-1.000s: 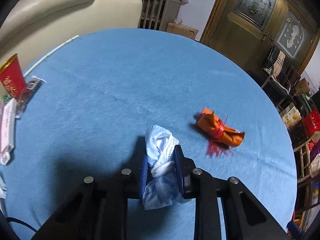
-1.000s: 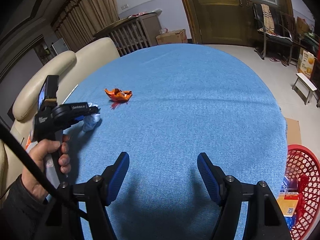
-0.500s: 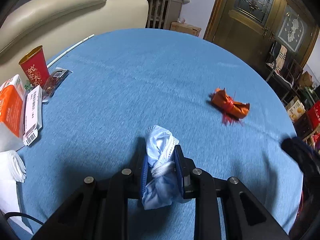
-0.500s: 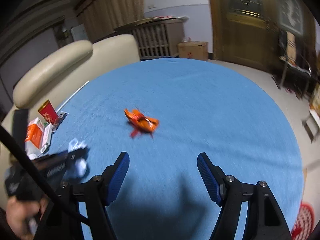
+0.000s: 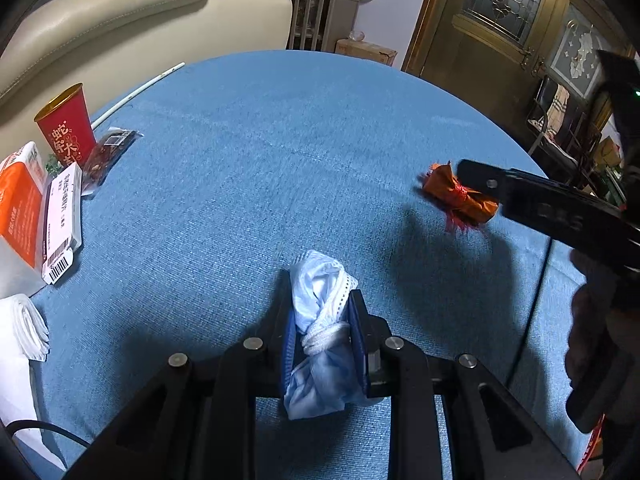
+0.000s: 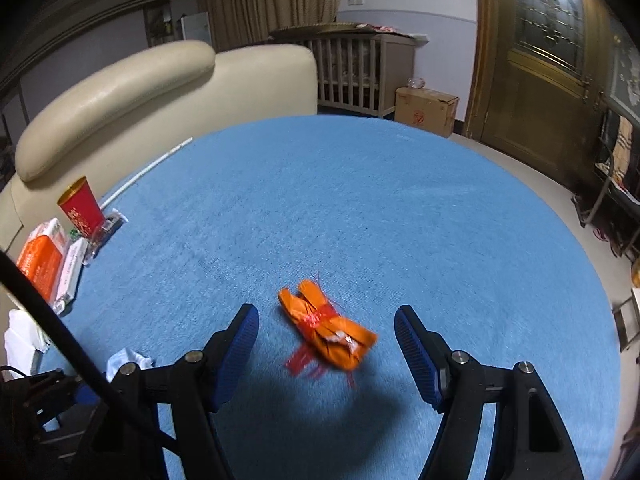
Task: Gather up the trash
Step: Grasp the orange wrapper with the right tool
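My left gripper [image 5: 323, 320] is shut on a crumpled white and light-blue face mask [image 5: 320, 312], held just above the blue tablecloth [image 5: 260, 160]. An orange crumpled wrapper [image 6: 326, 330] with red strings lies on the cloth. My right gripper [image 6: 326, 322] hangs over it, open, with the wrapper between its blue pads [image 6: 416, 354] and apart from both. In the left wrist view the orange wrapper [image 5: 458, 196] lies far right, with the black right gripper body [image 5: 560, 208] beside it. The mask [image 6: 126, 362] shows at lower left of the right wrist view.
At the table's left edge stand a red paper cup [image 5: 68, 126], a dark snack packet [image 5: 106, 152], an orange and white box [image 5: 24, 204] and white tissue [image 5: 24, 328]. A white straw [image 5: 136, 92] lies near the cream sofa [image 5: 120, 20]. A hand [image 5: 596, 320] holds the right gripper.
My right gripper swept left across the table and now straddles the orange wrapper. The left gripper shifted a little with the mask still clamped, bringing the cup and boxes into view.
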Motion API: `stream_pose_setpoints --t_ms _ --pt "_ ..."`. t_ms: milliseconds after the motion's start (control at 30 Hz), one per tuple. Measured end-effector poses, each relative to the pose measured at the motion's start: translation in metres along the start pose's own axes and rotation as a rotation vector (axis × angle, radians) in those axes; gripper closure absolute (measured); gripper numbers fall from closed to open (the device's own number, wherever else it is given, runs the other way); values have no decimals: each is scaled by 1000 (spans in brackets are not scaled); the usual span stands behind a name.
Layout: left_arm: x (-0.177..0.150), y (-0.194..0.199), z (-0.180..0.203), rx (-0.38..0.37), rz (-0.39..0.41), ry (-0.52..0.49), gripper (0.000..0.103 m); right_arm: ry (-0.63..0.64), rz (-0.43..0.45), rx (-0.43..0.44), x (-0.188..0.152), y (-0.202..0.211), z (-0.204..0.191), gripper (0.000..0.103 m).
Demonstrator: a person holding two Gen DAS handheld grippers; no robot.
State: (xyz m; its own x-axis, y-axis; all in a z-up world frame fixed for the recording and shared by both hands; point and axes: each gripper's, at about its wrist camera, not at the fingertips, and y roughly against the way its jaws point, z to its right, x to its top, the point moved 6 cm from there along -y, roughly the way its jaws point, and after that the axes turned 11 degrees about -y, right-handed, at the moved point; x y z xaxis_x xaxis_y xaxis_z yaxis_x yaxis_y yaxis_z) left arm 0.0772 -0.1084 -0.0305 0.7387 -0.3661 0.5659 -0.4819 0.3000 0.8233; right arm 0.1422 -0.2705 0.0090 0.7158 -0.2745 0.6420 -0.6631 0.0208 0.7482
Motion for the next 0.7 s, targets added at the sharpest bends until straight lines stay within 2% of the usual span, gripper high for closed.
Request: stream_pose_setpoints --t_ms 233,267,300,333,367,433,533,700 --pt "3 -5 -2 -5 -4 -5 77 12 -81 -9 -6 -32 1 30" --pt "3 -6 -3 -5 -5 -5 77 4 -89 -7 -6 -34 3 33" --pt "3 -6 -3 -4 -5 -4 77 -6 -99 -5 -7 -36 5 45" --pt "3 -6 -3 -3 -6 -3 77 -10 -105 -7 -8 -37 6 51" --pt "4 -6 -3 -2 -6 -3 77 -17 -103 -2 -8 -37 8 52" --pt "3 -6 -4 1 -6 -1 77 -19 -101 5 -9 -34 8 63" --pt "2 -2 -3 5 -1 4 77 -22 -93 4 -10 -26 7 69" --pt "-2 4 0 9 3 -1 77 -53 -90 17 -18 -13 12 69"
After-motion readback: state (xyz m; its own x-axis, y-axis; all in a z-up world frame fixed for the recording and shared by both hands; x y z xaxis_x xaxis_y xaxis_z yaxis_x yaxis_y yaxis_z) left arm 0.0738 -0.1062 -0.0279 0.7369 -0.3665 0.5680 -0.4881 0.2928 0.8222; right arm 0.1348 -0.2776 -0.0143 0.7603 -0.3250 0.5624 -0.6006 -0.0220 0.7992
